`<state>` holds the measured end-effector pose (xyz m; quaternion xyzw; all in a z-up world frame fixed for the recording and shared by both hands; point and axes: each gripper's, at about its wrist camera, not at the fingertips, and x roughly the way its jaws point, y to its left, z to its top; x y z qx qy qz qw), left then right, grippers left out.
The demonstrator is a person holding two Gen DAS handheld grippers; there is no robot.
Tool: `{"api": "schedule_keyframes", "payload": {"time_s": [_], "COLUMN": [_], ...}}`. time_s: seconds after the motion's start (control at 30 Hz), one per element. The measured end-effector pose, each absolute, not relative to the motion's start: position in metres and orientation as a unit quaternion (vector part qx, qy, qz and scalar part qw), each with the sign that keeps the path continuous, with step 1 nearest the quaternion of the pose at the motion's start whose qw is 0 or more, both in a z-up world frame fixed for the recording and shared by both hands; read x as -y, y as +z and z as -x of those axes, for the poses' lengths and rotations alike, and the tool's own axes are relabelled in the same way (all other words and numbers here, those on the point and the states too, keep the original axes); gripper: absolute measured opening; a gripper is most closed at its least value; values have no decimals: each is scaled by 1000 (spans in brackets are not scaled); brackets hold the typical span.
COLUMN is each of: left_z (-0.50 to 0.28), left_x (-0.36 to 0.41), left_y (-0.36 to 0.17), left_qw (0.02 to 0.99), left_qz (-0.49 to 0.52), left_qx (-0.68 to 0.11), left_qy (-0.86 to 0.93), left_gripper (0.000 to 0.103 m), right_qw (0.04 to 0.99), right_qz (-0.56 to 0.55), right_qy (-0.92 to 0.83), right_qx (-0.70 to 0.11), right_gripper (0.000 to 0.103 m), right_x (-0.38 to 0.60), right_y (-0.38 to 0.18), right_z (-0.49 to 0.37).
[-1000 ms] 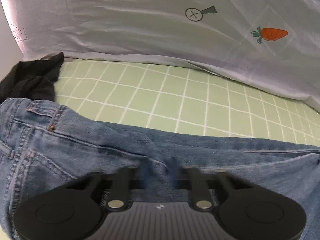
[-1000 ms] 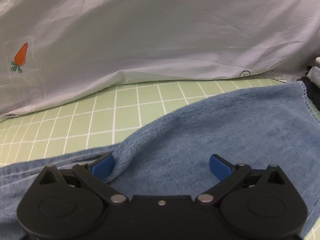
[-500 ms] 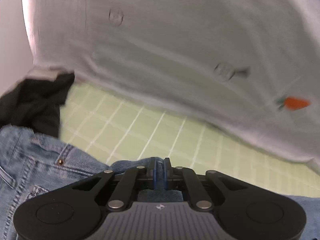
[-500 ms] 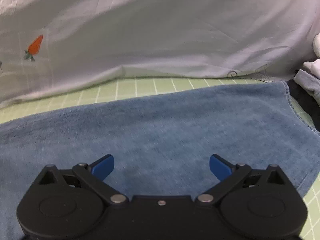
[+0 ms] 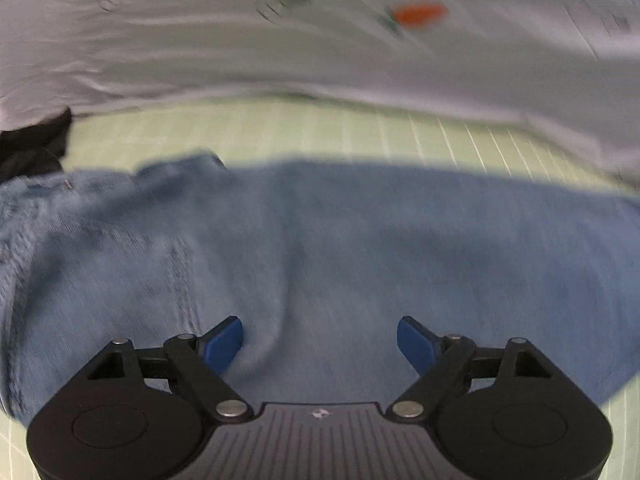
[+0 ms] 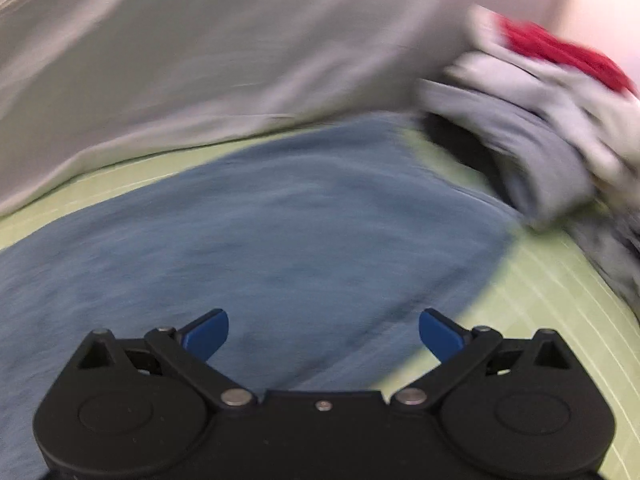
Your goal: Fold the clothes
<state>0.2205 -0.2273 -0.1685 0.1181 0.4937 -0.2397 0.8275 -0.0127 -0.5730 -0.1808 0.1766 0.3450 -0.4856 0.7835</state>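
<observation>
The left tongs [image 5: 319,334] hang over a pair of blue jeans [image 5: 360,248], their blue pads spreading apart with only a soft ridge of denim rising between them and nothing pinched. The right tongs [image 6: 323,330] stand wide apart as well, empty, above the same jeans [image 6: 256,232] near the lower centre of the right wrist view.

The jeans lie spread across a pale green gridded sheet [image 5: 304,128], filling the middle band of both frames. In the left wrist view the waistband end, with what looks like a rivet and seams, sits at the left edge; in the right wrist view the denim ends in a rounded edge at the lower right, where the green sheet [image 6: 532,304] shows again.

By the look of it, one fold is laid down and both tongs are free to take a new hold. The next move calls for finding a clean edge or corner of the denim, closing on all layers together, and carrying it over without dragging the layer beneath.

Motion blur smears both views. A white cloth with a carrot print [image 5: 418,14] fills the upper part of the left frame, its other markings unreadable. A dark garment [image 5: 32,148] is cut off at the left edge. At the upper right of the right frame sits a heap of grey, white and red clothes [image 6: 532,92], too blurred to sort. How many layers the jeans now have cannot be told.
</observation>
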Motion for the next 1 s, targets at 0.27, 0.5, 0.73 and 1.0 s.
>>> {"api": "schedule_keyframes", "payload": {"time_s": [0.27,0.5,0.73,1.0], "left_z": [-183,-188,-191,-177], "left_x": [229,232,229,223], "left_y": [-184,-183,-185,-181], "left_qw": [813,807,806,796], "left_qz": [-204,-203,-193,-202], "left_qx": [-489,-506,-517,-524], "left_qy": [-243,-225,-214,-227], "left_gripper": [89,95,98,100], "right_qw": [760,766,784,781], "right_qz": [-206,-210,-196,-159], "right_qy": [-538,-537,-530,-554], "right_qx": [-302,-283,-259,-242], "right_gripper": [65,43,2,1], "right_x": [627,660,674,661], "right_y": [-189,-198,-191,-168], "right_z": [53,55,65,88]}}
